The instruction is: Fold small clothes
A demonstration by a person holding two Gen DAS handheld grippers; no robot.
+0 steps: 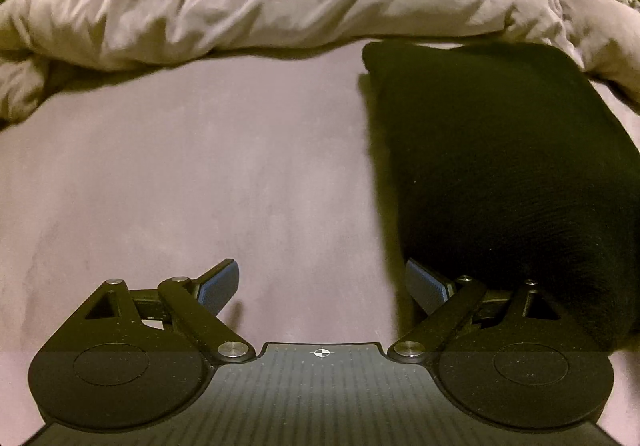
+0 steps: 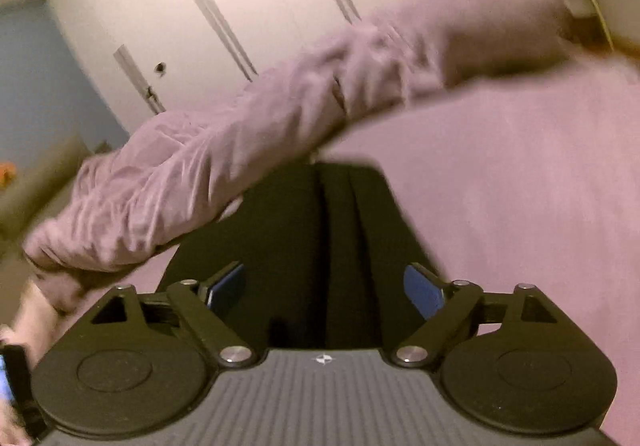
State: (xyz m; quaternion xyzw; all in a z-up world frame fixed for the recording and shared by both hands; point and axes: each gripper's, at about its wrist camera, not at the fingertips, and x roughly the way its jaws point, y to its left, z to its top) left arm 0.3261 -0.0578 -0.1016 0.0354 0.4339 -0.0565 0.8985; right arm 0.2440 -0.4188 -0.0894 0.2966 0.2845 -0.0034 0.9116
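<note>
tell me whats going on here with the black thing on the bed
A person holding two grippers is folding clothes on a bed. A black knit garment lies folded on the mauve sheet, next to a bunched-up duvet. The left gripper and the right gripper are both open, holding nothing; the right one points at the garment.

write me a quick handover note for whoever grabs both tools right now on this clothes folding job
Left tool: open, empty, over bare bed sheet, just left of the black garment.
Right tool: open, nothing gripped, pointing along the same black garment, which lies under and ahead of it.
Garment: flat on the sheet, already a compact rectangle with lengthwise fold lines, its far end against the bunched duvet.
Done: it looks folded and released.
Left: probably check the edges, set it aside. No other clothes in view.
</note>
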